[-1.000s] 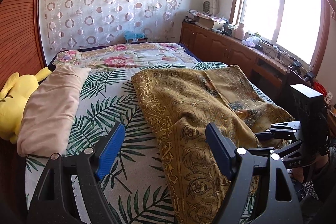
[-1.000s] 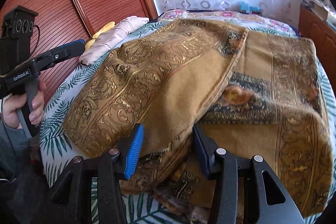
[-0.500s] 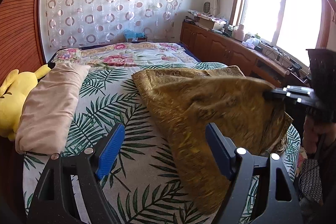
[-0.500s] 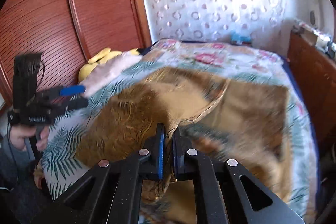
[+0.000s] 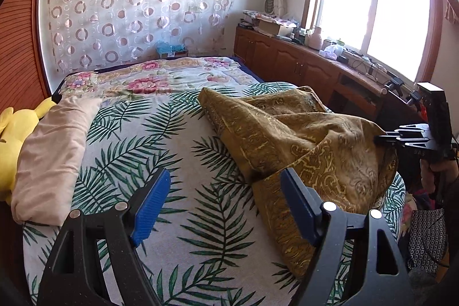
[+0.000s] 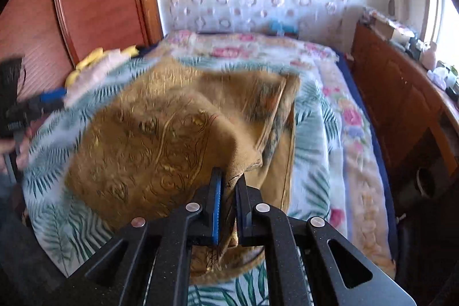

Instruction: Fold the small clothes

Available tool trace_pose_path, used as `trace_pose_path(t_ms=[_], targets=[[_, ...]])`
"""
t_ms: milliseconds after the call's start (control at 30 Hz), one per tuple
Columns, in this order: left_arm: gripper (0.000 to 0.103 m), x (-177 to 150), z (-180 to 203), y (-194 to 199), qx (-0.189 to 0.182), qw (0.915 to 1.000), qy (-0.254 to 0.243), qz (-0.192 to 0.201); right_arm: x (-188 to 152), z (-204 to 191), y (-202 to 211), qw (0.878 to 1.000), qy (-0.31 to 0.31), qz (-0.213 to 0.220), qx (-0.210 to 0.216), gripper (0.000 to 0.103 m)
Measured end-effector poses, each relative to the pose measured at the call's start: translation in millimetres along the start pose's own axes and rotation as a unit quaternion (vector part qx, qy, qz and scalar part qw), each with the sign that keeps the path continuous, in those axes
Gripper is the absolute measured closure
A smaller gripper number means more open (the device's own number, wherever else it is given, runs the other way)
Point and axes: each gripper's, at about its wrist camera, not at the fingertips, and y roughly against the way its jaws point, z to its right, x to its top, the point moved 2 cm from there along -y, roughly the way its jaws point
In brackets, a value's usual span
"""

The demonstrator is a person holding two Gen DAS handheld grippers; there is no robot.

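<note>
On the bed point(image 5: 200, 220), my right tool point(image 6: 228, 185) has just clamped down on a corner of the gold cloth point(image 5: 301, 139) and lifted it off the near edge, so a fold seems begun, though that view is blurred. My left tool point(image 5: 223, 205) stays spread and empty beside the cloth.

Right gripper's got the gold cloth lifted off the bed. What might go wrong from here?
1. The right gripper pinches only a thin edge of the gold cloth, and its jaws have just eased open slightly, so the fabric may slip out.
2. The left gripper is open and holds nothing; lifted from one point, the cloth bunches instead of folding flat.
3. The cloth's lower part trails on the bedspread and may drag crooked.
</note>
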Motion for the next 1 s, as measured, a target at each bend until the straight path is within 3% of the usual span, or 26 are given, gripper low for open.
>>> trace_pose_path(t_ms=[33, 100, 300, 667, 1000], targets=[[0.023, 2, 2, -2, -0.001, 1.0000, -0.002, -0.001, 0, 1, 4, 1.000, -0.004, 0.005, 0.000, 0.073], [0.023, 8, 5, -8, -0.006, 1.0000, -0.006, -0.003, 10, 4, 7, 1.000, -0.015, 0.023, 0.009, 0.059], [0.023, 32, 13, -39, -0.011, 0.9995, -0.022, -0.020, 42, 19, 16, 0.998, -0.009, 0.063, -0.006, 0.058], [0.023, 63, 8, -99, -0.003, 0.9981, -0.030, -0.054, 108, 42, -100, 1.000, 0.004, -0.005, -0.006, 0.058], [0.023, 84, -11, -157, -0.010, 0.9960, -0.020, -0.087, 132, 60, -144, 0.998, 0.017, -0.051, 0.035, 0.059]])
